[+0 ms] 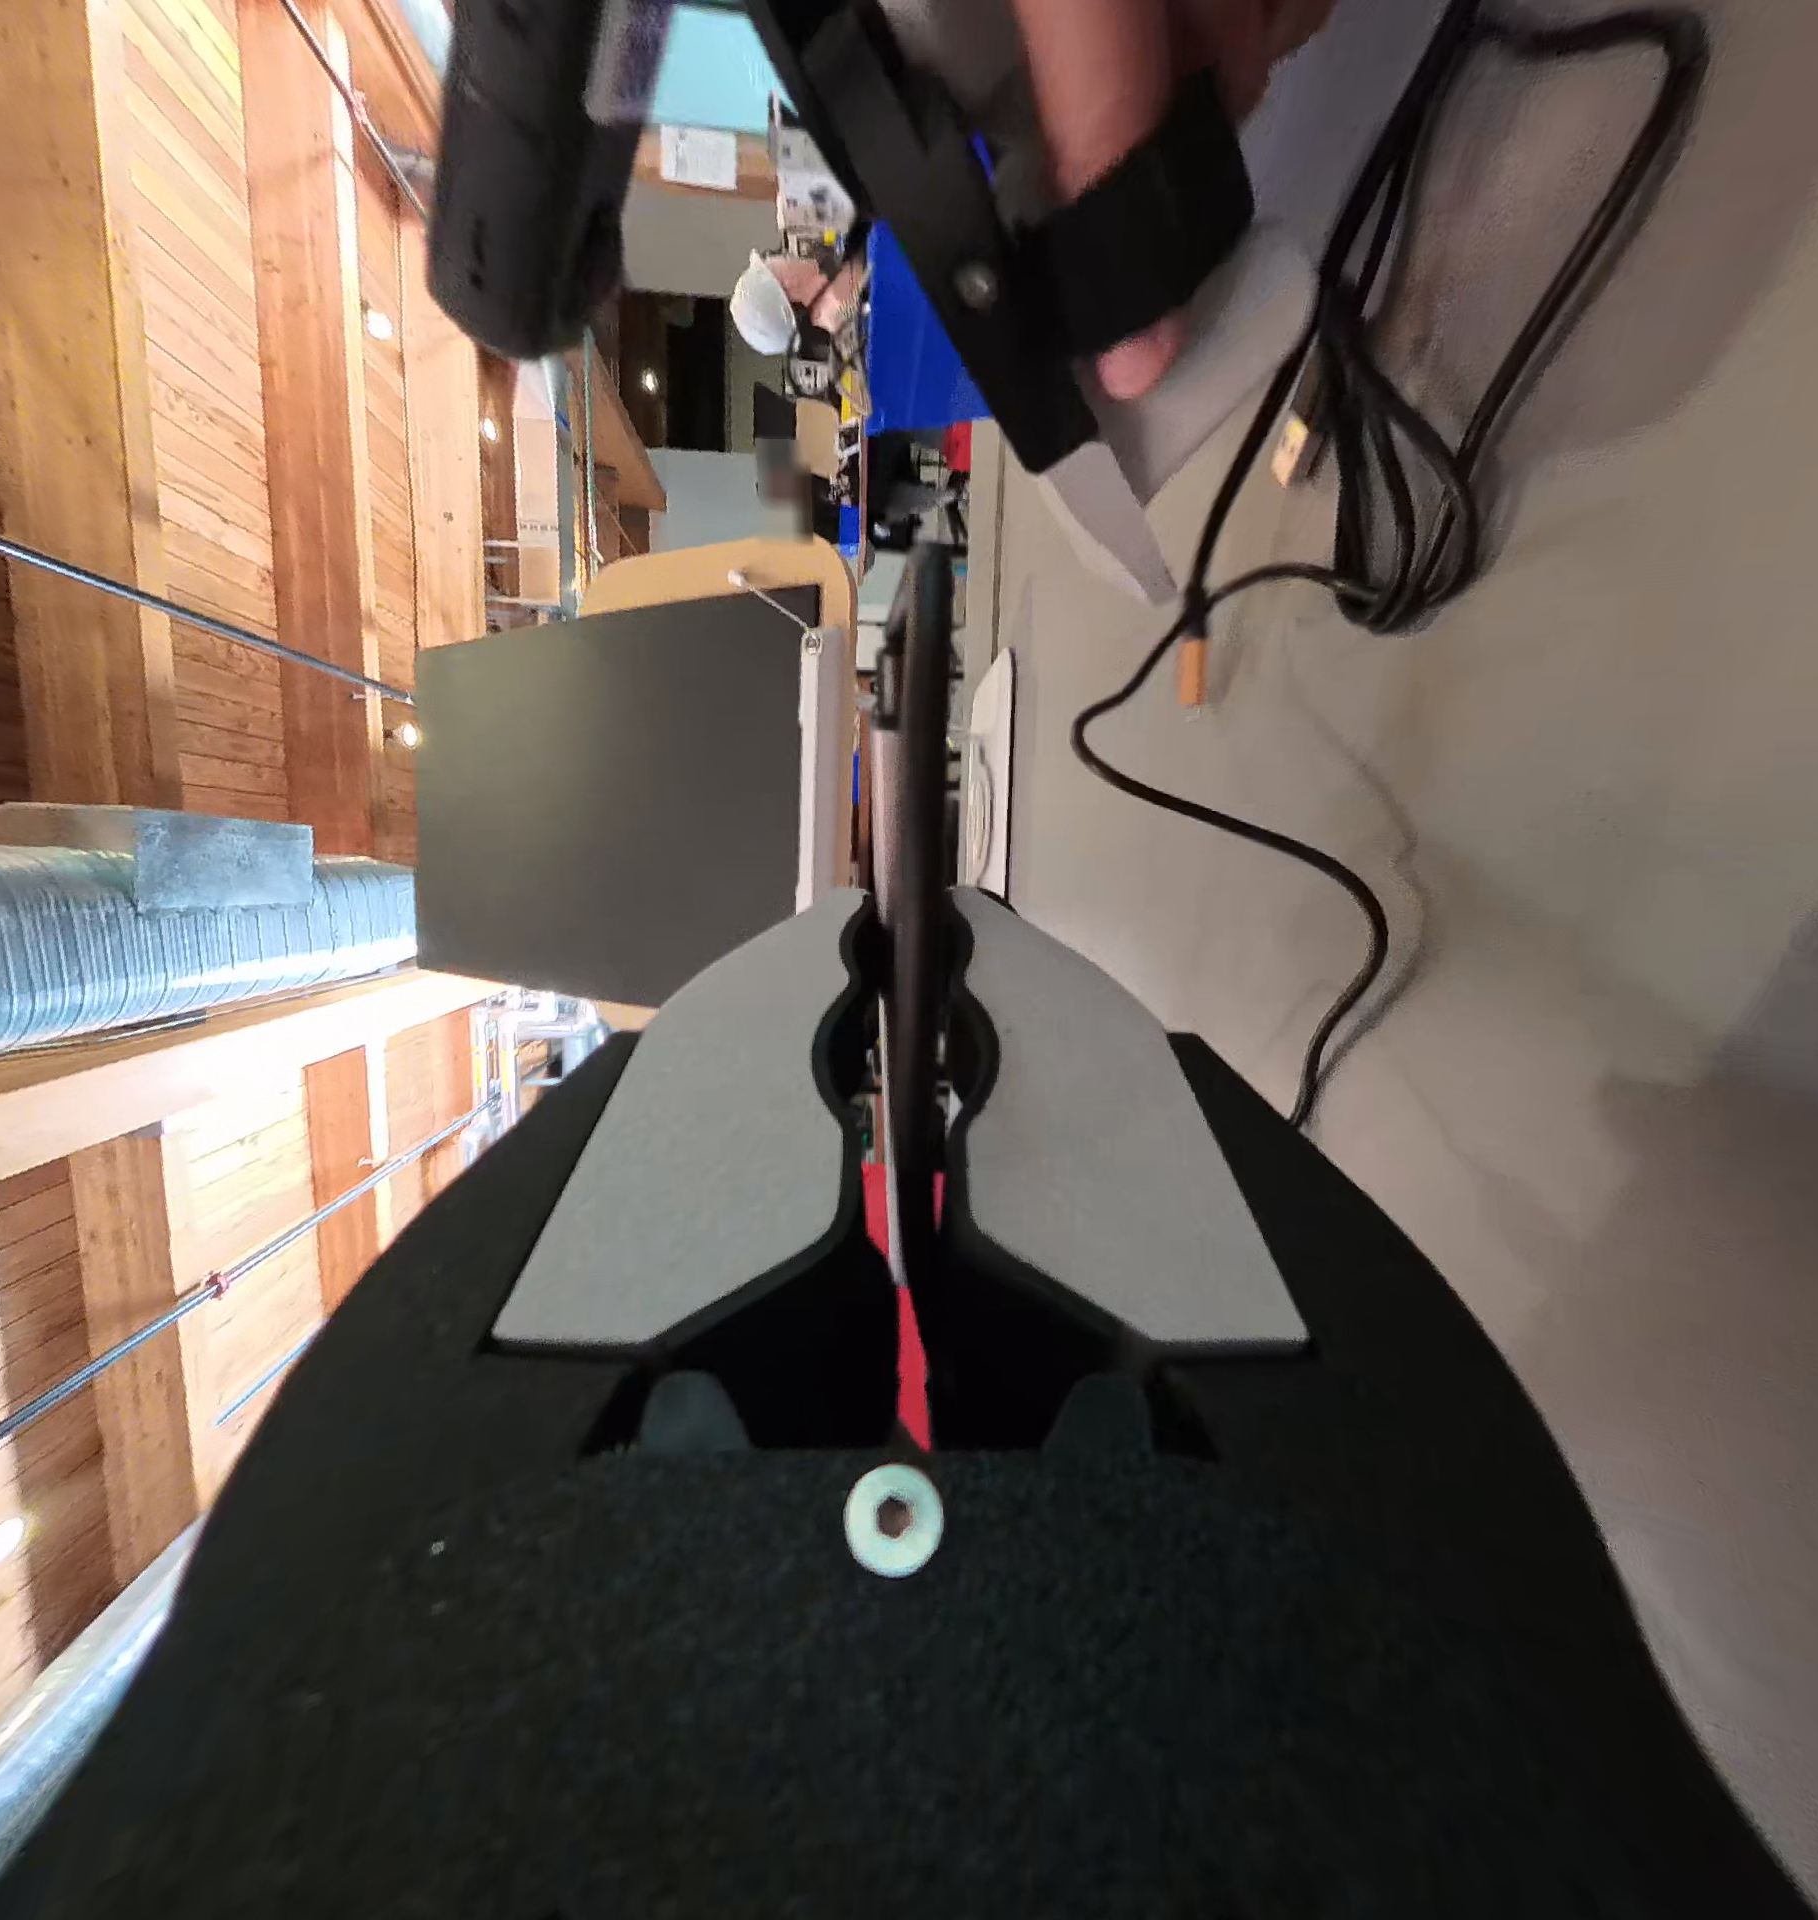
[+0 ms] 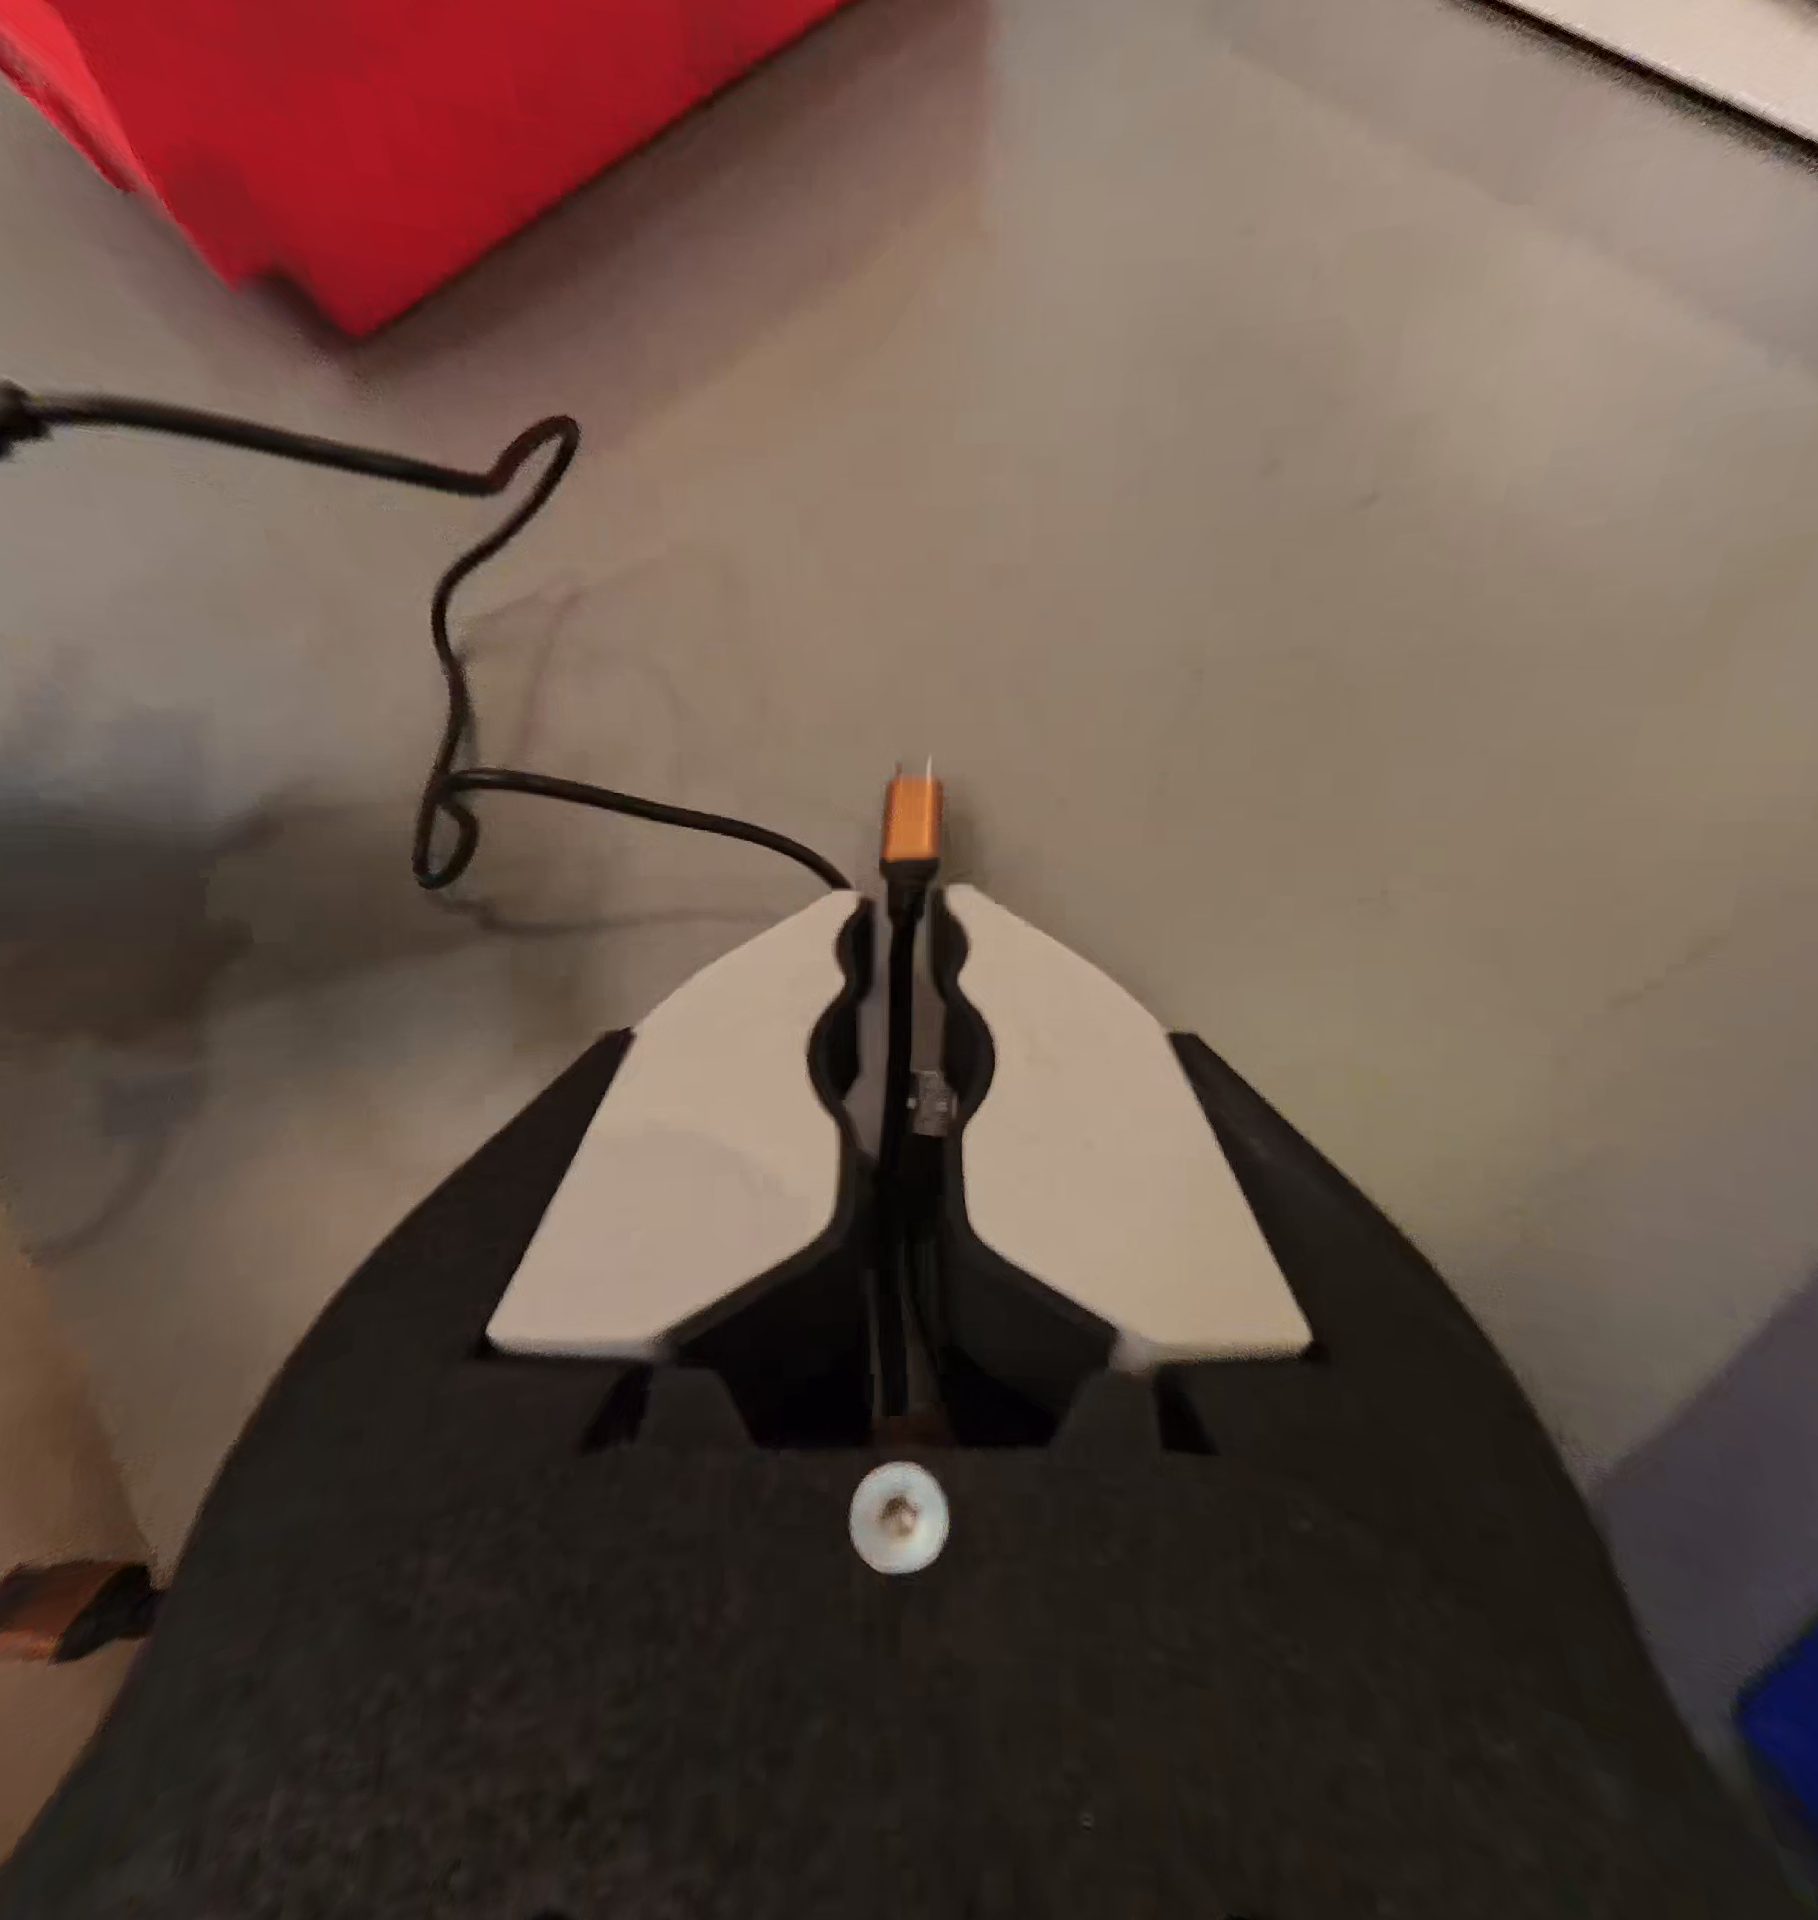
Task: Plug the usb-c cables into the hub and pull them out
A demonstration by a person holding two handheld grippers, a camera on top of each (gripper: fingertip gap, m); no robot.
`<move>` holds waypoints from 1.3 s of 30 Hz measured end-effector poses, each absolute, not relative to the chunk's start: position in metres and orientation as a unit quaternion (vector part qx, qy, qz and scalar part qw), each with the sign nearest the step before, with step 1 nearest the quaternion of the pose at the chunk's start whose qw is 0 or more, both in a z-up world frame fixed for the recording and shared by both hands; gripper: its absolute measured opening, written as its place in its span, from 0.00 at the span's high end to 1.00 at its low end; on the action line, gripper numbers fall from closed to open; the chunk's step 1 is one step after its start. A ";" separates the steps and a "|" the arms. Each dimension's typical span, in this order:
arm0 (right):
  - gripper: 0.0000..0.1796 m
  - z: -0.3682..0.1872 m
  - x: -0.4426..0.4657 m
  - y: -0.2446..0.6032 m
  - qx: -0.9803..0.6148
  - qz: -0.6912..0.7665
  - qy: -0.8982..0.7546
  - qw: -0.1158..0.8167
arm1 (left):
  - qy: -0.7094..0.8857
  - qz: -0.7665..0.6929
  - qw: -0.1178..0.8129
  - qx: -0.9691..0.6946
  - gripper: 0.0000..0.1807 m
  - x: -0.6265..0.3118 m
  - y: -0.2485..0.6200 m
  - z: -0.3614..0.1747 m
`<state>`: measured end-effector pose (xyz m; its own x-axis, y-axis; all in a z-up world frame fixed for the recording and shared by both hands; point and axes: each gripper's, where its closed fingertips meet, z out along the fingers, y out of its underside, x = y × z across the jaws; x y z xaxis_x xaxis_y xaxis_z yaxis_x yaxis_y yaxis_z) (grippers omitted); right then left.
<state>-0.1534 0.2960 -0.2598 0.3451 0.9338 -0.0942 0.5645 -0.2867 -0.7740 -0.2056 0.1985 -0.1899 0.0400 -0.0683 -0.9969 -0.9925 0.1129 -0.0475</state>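
My left gripper (image 1: 910, 904) is shut on the hub (image 1: 920, 748), a thin dark slab seen edge-on that sticks out past the fingertips. This view is turned on its side, with the table (image 1: 1507, 1039) at the right. My right gripper (image 2: 910, 899) is shut on a black usb-c cable (image 2: 905, 1039). Its orange plug (image 2: 912, 821) juts just past the fingertips toward the table (image 2: 1300, 623). In the left wrist view the right gripper (image 1: 1170, 587) is held by a hand (image 1: 1133, 353) above the table, with the plug (image 1: 1191, 670) at its tip, to the right of the hub and apart from it.
A bundle of black cables (image 1: 1404, 520) with a second orange plug (image 1: 1297, 449) lies on the table. Another orange plug (image 2: 43, 1621) lies at lower left. A red box (image 2: 396, 135) sits at the far left and a blue object (image 2: 1809, 1714) at lower right. Across from one pair of fingers to the other is roughly 15 centimeters.
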 end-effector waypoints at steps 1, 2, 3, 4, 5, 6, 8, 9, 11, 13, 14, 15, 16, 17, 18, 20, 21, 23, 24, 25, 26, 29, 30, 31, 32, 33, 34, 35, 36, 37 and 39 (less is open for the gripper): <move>0.89 -0.255 -0.154 0.295 -0.756 0.298 -0.484 0.325 | 0.530 0.453 0.517 -0.497 0.95 -0.208 0.200 -0.190; 0.85 -0.246 -0.154 0.294 -0.758 0.318 -0.468 0.325 | 0.530 0.462 0.511 -0.495 0.95 -0.210 0.201 -0.191; 0.84 -0.235 -0.155 0.292 -0.755 0.342 -0.453 0.328 | 0.529 0.467 0.503 -0.499 0.96 -0.213 0.203 -0.192; 0.84 -0.222 -0.156 0.288 -0.748 0.370 -0.442 0.330 | 0.525 0.473 0.499 -0.502 0.96 -0.215 0.204 -0.192; 0.84 -0.211 -0.159 0.280 -0.738 0.401 -0.435 0.324 | 0.524 0.475 0.498 -0.502 0.96 -0.215 0.205 -0.193; 0.84 -0.200 -0.164 0.267 -0.723 0.440 -0.435 0.308 | 0.522 0.478 0.495 -0.503 0.96 -0.216 0.206 -0.192; 0.85 -0.181 -0.175 0.227 -0.679 0.542 -0.440 0.227 | 0.521 0.492 0.496 -0.491 0.95 -0.216 0.207 -0.189; 0.83 -0.177 -0.180 0.209 -0.666 0.578 -0.438 0.176 | 0.521 0.497 0.499 -0.482 0.95 -0.215 0.207 -0.187; 0.80 -0.188 -0.187 0.185 -0.669 0.588 -0.442 0.101 | 0.511 0.512 0.503 -0.473 0.95 -0.214 0.207 -0.181; 0.84 -0.195 -0.195 0.172 -0.666 0.601 -0.436 0.069 | 0.502 0.517 0.507 -0.473 0.95 -0.214 0.207 -0.178; 0.87 -0.193 -0.197 0.168 -0.658 0.619 -0.424 0.055 | 0.500 0.519 0.507 -0.473 0.96 -0.213 0.207 -0.177; 0.92 -0.190 -0.199 0.168 -0.653 0.636 -0.408 0.049 | 0.497 0.520 0.505 -0.477 0.95 -0.215 0.208 -0.178; 0.93 -0.189 -0.200 0.172 -0.654 0.642 -0.397 0.056 | 0.495 0.512 0.510 -0.482 0.95 -0.215 0.209 -0.179; 0.93 -0.191 -0.199 0.177 -0.659 0.634 -0.398 0.073 | 0.496 0.496 0.514 -0.494 0.94 -0.216 0.210 -0.183; 0.94 -0.195 -0.198 0.188 -0.669 0.614 -0.405 0.104 | 0.490 0.481 0.519 -0.510 0.93 -0.217 0.209 -0.186; 0.95 -0.198 -0.190 0.210 -0.681 0.585 -0.412 0.154 | 0.478 0.464 0.536 -0.519 0.91 -0.217 0.205 -0.188; 0.95 -0.197 -0.184 0.218 -0.680 0.584 -0.412 0.164 | 0.473 0.447 0.546 -0.528 0.91 -0.216 0.202 -0.189; 0.95 -0.198 -0.175 0.235 -0.684 0.566 -0.415 0.197 | 0.453 0.371 0.578 -0.567 0.89 -0.213 0.198 -0.189; 0.95 -0.199 -0.170 0.241 -0.682 0.554 -0.426 0.216 | 0.433 0.301 0.596 -0.606 0.86 -0.209 0.198 -0.191; 0.95 -0.201 -0.166 0.247 -0.682 0.539 -0.435 0.233 | 0.402 0.213 0.610 -0.648 0.82 -0.205 0.198 -0.193; 0.95 -0.204 -0.163 0.253 -0.689 0.519 -0.439 0.251 | 0.373 0.101 0.613 -0.689 0.78 -0.197 0.197 -0.198; 0.96 -0.207 -0.151 0.279 -0.707 0.444 -0.443 0.326 | 0.260 -0.174 0.611 -0.728 0.75 -0.191 0.193 -0.184; 0.96 -0.207 -0.145 0.289 -0.715 0.422 -0.436 0.347 | 0.227 -0.241 0.608 -0.721 0.74 -0.195 0.191 -0.175; 0.96 -0.203 -0.141 0.295 -0.713 0.415 -0.432 0.364 | 0.185 -0.282 0.603 -0.723 0.74 -0.206 0.195 -0.171; 0.96 -0.197 -0.139 0.295 -0.703 0.428 -0.428 0.373 | 0.152 -0.312 0.592 -0.727 0.74 -0.217 0.198 -0.172; 0.96 -0.191 -0.141 0.289 -0.683 0.455 -0.437 0.369 | 0.142 -0.342 0.579 -0.727 0.75 -0.222 0.199 -0.173; 0.96 -0.185 -0.145 0.275 -0.656 0.484 -0.458 0.355 | 0.137 -0.362 0.569 -0.725 0.76 -0.226 0.200 -0.173; 0.96 -0.182 -0.149 0.261 -0.628 0.504 -0.484 0.344 | 0.141 -0.371 0.565 -0.724 0.76 -0.227 0.200 -0.173; 0.96 -0.179 -0.153 0.247 -0.599 0.518 -0.506 0.342 | 0.148 -0.366 0.567 -0.723 0.76 -0.227 0.201 -0.172; 0.96 -0.176 -0.157 0.232 -0.570 0.537 -0.524 0.334 | 0.159 -0.359 0.572 -0.720 0.76 -0.226 0.200 -0.172; 0.96 -0.173 -0.164 0.209 -0.531 0.572 -0.542 0.311 | 0.193 -0.362 0.568 -0.713 0.75 -0.218 0.194 -0.172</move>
<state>-0.1635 0.2092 -0.1729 -0.2417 0.9321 -0.2697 0.2198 -0.2181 -0.9509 -0.2182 0.1943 -0.1722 0.6628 -0.6871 0.2978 0.1358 -0.2808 -0.9501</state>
